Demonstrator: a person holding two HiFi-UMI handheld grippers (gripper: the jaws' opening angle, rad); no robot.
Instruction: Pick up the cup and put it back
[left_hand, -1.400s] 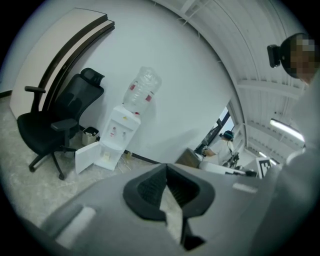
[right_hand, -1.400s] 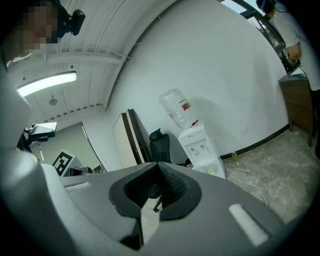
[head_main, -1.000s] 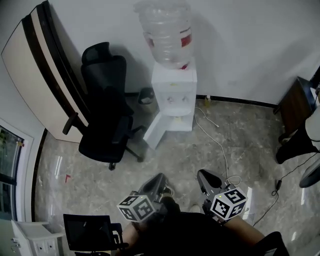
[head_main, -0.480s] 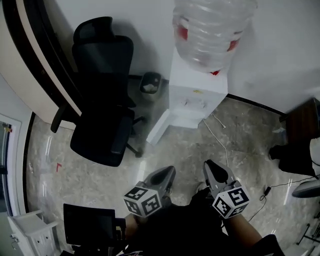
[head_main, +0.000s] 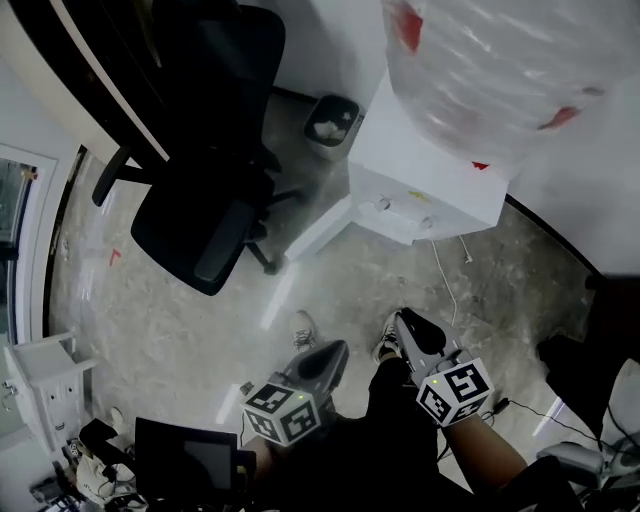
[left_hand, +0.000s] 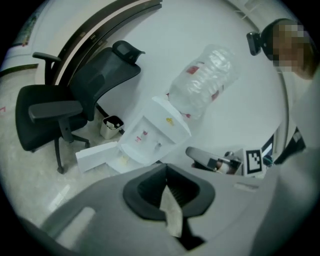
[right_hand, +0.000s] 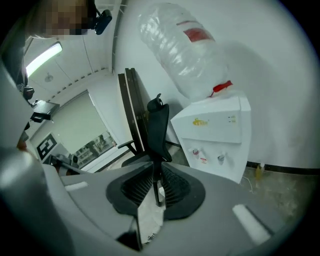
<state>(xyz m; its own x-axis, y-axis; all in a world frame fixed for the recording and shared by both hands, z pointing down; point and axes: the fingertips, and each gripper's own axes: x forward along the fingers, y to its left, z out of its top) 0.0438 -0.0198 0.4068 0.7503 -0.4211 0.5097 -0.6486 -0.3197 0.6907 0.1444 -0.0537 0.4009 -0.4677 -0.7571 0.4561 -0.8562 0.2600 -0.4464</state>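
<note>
Seen from above, a person stands on a marbled floor (head_main: 330, 270) facing a white water dispenser (head_main: 430, 180) at the upper right of the frame, with its big clear bottle (head_main: 500, 70) filling the top right corner. A black office chair (head_main: 200, 200) sits at the upper left, and a small waste bin (head_main: 328, 120) stands between the chair and the dispenser. The dispenser's lower door (head_main: 310, 235) hangs open towards the chair.

No cup shows in any view. It may be by the taps or behind the open door, but that cannot be told.

This looks like the approach, before any pickup. To do it well, the cup should be found first. The chosen gripper should then be aimed level at the cup's side with its jaws spread wider than they are now. The feet should stay clear of the white cable (head_main: 440, 285) on the floor.

Both grippers are held low at the bottom centre, side by side but apart, slanting down and forward towards the dispenser. The left gripper (head_main: 335, 350) has its jaws together, with nothing clamped. The right gripper (head_main: 408, 325) has just been opening. Its jaws stand a narrow slit apart, with nothing between them.
</note>
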